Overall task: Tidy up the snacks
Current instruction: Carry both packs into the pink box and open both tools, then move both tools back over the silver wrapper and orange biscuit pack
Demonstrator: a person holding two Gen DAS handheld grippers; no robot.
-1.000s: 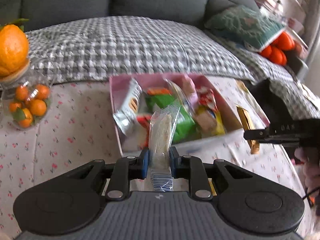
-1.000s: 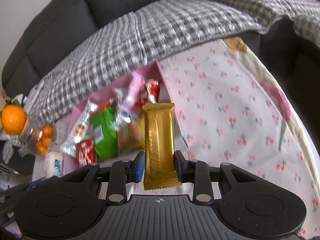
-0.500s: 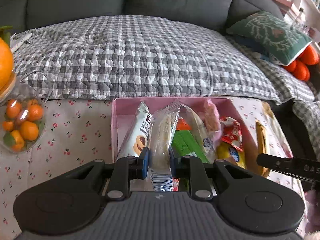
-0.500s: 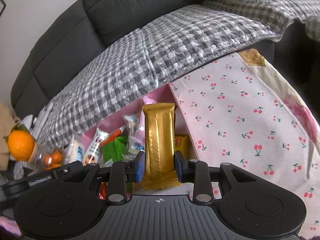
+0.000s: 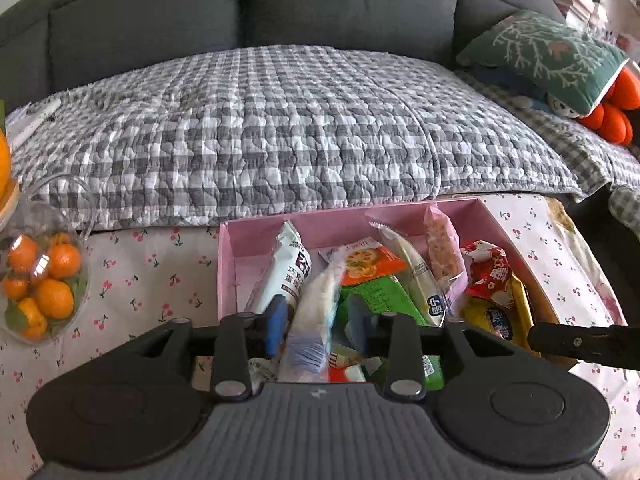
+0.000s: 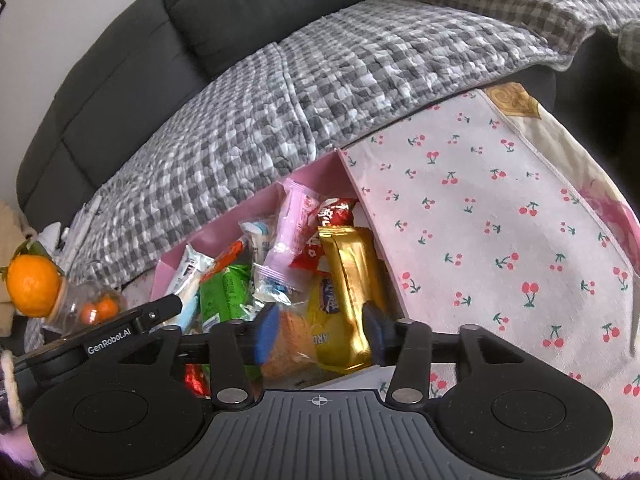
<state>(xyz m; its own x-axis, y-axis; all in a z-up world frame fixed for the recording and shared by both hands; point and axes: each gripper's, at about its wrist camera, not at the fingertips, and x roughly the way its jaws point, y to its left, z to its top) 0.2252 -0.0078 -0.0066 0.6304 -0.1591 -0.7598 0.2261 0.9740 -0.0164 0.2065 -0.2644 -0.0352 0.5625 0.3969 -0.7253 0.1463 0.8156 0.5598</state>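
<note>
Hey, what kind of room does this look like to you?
Most likely a home living room. A dark grey sofa with a checked quilt and a green cushion stands behind a low table under a cherry-print cloth, which holds a pink box of snacks.

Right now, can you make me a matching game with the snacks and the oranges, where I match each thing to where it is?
Things:
1. gold snack bar
2. clear-wrapped white snack
3. small oranges
4. green cushion

Places:
A. on the sofa, far right
B. inside a clear container on the cherry tablecloth
C. between the open jaws of the left hand-held gripper, over the pink box
D. between the open jaws of the right hand-held gripper, at the box's right side

Pairs: 1-D, 2-C, 3-B, 4-A
</note>
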